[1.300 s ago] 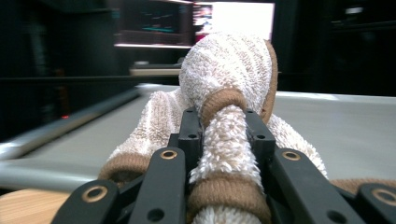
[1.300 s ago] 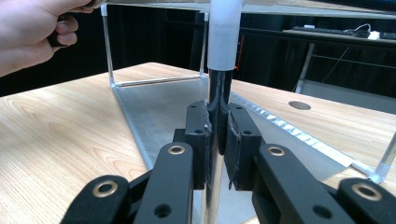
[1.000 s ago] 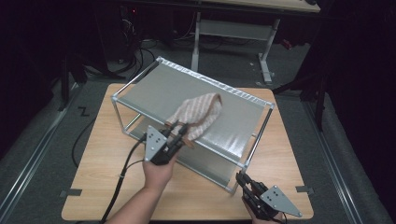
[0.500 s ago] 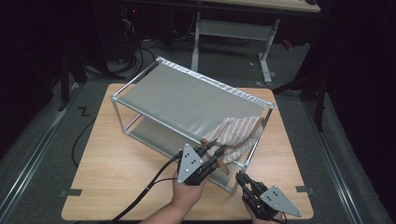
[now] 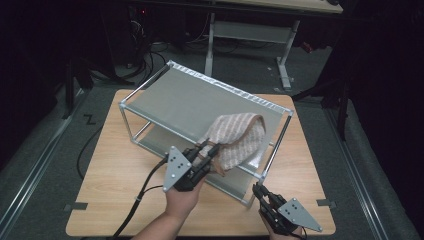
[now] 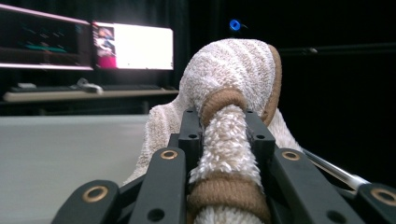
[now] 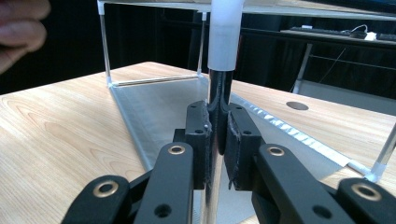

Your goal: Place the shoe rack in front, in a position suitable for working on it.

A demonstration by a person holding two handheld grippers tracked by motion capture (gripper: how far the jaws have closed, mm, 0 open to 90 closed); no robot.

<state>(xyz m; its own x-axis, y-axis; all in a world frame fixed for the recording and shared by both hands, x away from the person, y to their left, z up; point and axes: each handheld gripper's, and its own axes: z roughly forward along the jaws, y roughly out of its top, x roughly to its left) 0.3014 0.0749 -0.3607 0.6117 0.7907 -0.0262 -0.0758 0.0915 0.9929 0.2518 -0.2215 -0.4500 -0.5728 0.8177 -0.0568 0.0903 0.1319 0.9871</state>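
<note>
Both clamped: left gripper on the towel, right gripper on the rack's corner post.

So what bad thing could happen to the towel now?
1. The towel hangs over the rack's top shelf from the left gripper, which pinches a thin bunched fold; it might slip out and land crumpled.
2. The right gripper clamps the rack's corner post. If that grip loosens, the light rack could slide on the table when the towel drags across it.
</note>
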